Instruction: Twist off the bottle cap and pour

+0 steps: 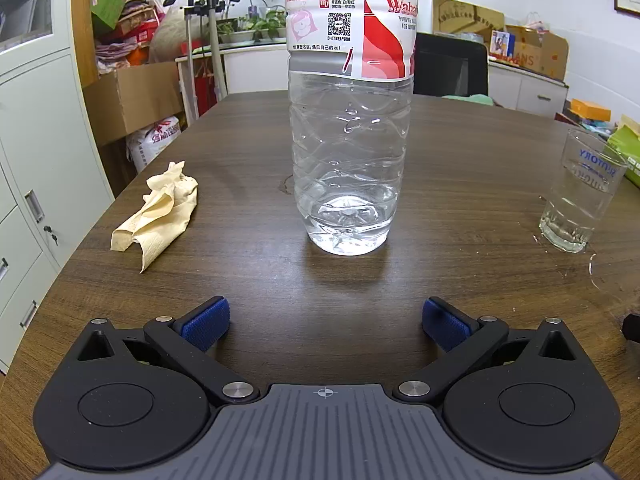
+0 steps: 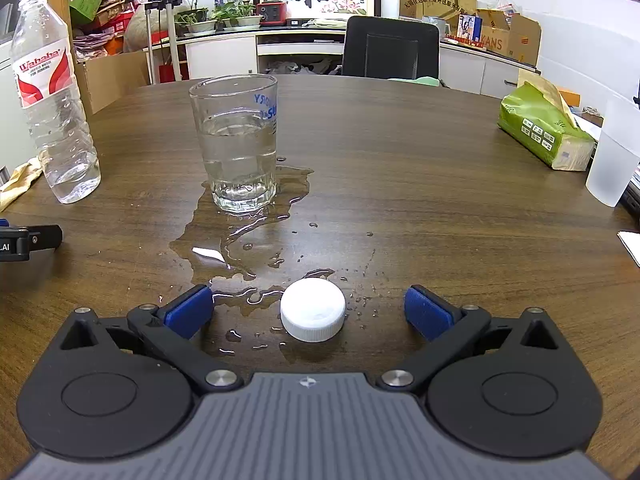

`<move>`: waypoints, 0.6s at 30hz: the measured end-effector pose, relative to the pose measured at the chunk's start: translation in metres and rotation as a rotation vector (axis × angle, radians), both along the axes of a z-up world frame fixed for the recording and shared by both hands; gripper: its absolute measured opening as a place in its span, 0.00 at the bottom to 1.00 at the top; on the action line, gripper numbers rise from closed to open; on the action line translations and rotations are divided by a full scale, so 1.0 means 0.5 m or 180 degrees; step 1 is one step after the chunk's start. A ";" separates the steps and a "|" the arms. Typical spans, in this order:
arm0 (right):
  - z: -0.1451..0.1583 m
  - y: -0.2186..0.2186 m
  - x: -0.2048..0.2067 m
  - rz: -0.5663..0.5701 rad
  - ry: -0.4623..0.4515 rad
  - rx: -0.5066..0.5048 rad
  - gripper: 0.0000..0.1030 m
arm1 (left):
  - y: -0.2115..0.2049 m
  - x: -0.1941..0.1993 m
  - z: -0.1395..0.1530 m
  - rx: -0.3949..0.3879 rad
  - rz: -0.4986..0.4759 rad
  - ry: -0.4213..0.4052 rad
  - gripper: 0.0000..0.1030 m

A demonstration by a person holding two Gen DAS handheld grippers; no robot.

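Observation:
A clear plastic bottle [image 1: 350, 120] with a red and white label stands upright on the brown table, a little water at its bottom. In the right wrist view the bottle [image 2: 52, 100] has no cap. My left gripper [image 1: 326, 322] is open and empty, a short way in front of the bottle. A glass [image 2: 238, 144] about half full of water stands on the table; it also shows in the left wrist view [image 1: 580, 192]. The white cap [image 2: 313, 310] lies on the table between the fingers of my open right gripper [image 2: 308, 312], which do not touch it.
Spilled water [image 2: 248, 236] spreads from the glass toward the cap. A crumpled tan cloth [image 1: 160, 212] lies left of the bottle. A green tissue pack [image 2: 544, 132] and a frosted cup [image 2: 612, 160] sit at the right. A black chair [image 2: 390, 48] stands beyond the table.

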State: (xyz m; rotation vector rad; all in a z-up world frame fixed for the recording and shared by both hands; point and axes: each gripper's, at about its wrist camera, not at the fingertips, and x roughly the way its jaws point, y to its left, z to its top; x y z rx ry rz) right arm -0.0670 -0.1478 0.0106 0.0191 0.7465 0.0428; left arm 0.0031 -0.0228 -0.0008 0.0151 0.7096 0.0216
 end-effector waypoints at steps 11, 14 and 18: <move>0.000 -0.006 -0.004 0.0046 -0.0002 0.0003 1.00 | 0.000 0.000 0.000 -0.0001 0.0000 0.0000 1.00; 0.000 -0.007 -0.005 0.0059 -0.0002 0.0004 1.00 | 0.001 0.000 -0.001 -0.0001 0.0000 0.0000 1.00; 0.000 -0.009 -0.007 0.0075 -0.0003 0.0005 1.00 | 0.001 0.000 -0.001 -0.0001 0.0000 0.0000 1.00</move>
